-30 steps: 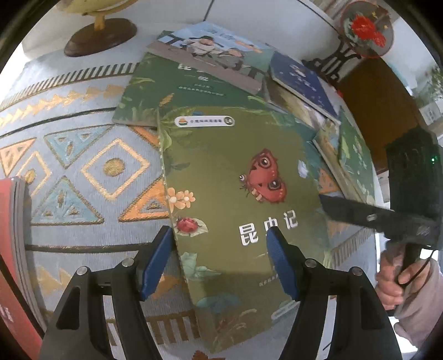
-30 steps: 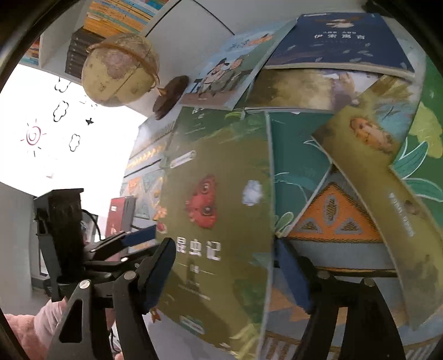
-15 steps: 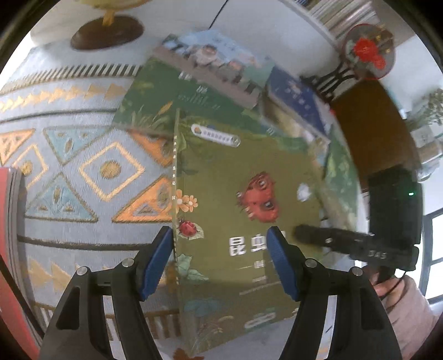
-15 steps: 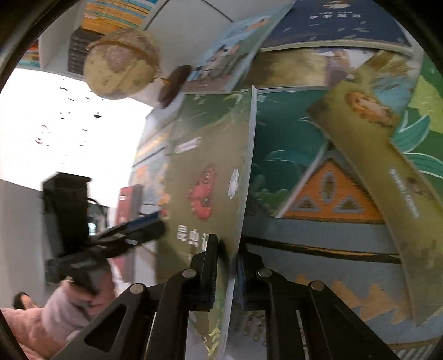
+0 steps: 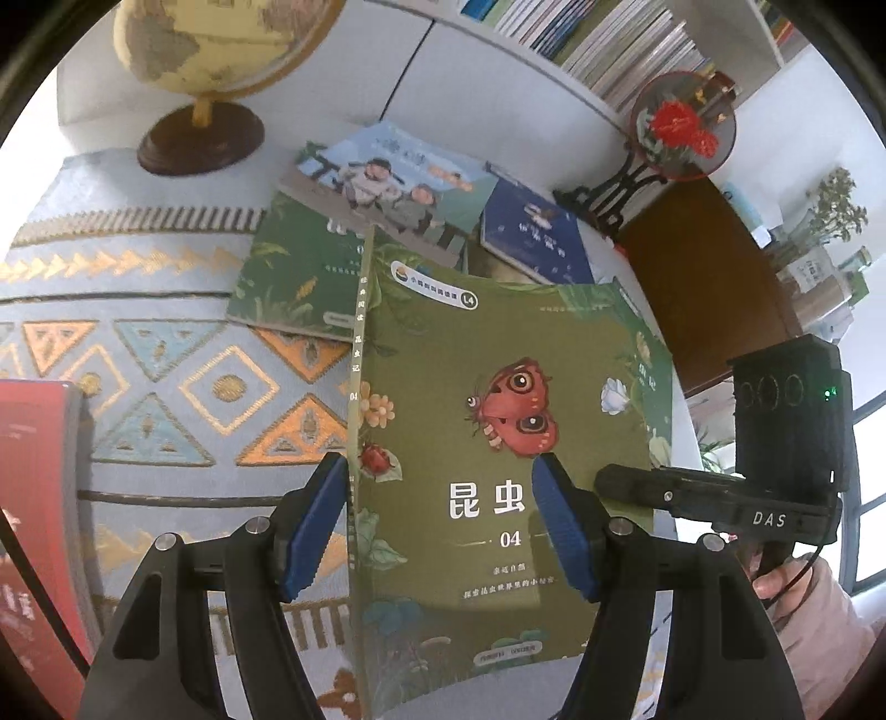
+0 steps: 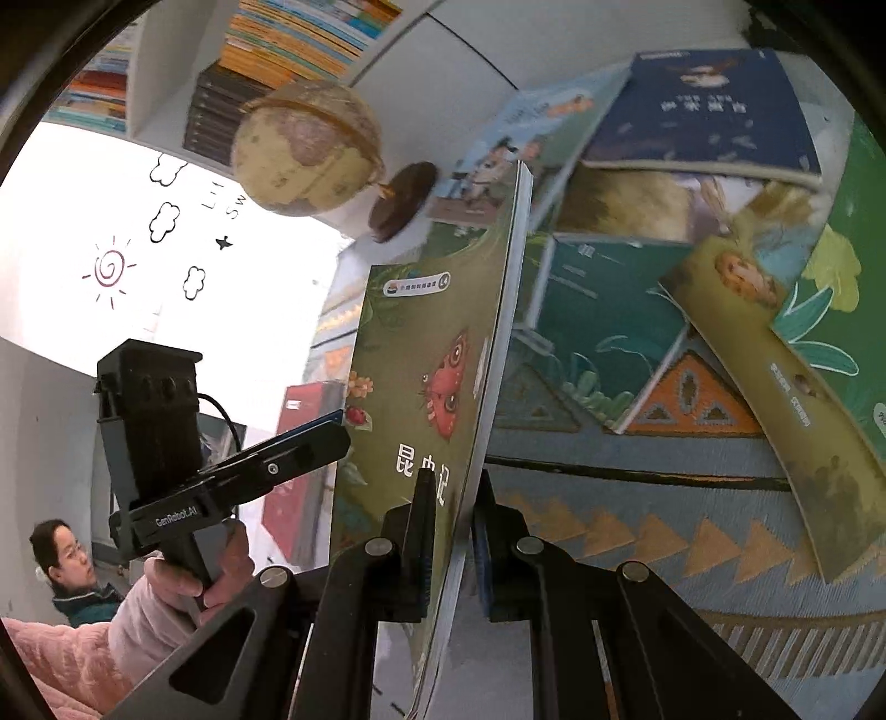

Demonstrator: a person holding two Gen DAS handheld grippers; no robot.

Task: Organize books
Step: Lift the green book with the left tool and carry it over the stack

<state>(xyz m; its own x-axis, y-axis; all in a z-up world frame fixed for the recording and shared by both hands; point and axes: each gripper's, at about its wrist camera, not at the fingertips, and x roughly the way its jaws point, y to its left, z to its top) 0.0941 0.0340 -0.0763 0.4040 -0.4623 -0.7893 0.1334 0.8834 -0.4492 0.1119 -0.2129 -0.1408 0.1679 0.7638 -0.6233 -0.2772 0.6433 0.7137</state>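
Observation:
A green insect book [image 5: 498,421] with a red butterfly on its cover stands tilted up off the patterned cloth [image 5: 166,376]. My right gripper [image 6: 455,482] is shut on the green insect book [image 6: 421,376] at its page edge, one finger on each side. In the left wrist view the right gripper [image 5: 637,487] reaches in from the right. My left gripper [image 5: 436,471] is open in front of the cover, its left pad by the spine, and its pads do not press the book. From the right wrist view the left gripper [image 6: 332,432] points at the spine.
Several books lie scattered on the cloth: a blue book [image 6: 703,111], a teal book [image 6: 598,321], an olive book [image 6: 775,376] and a children's picture book [image 5: 387,183]. A red book [image 5: 33,498] sits at the left. A globe [image 5: 216,50], a fan ornament [image 5: 681,127] and a filled bookshelf [image 5: 598,44] stand behind.
My right gripper closed on the green book's page edge and raised it from flat to tilted up. Both grippers rose. My left gripper stayed open.

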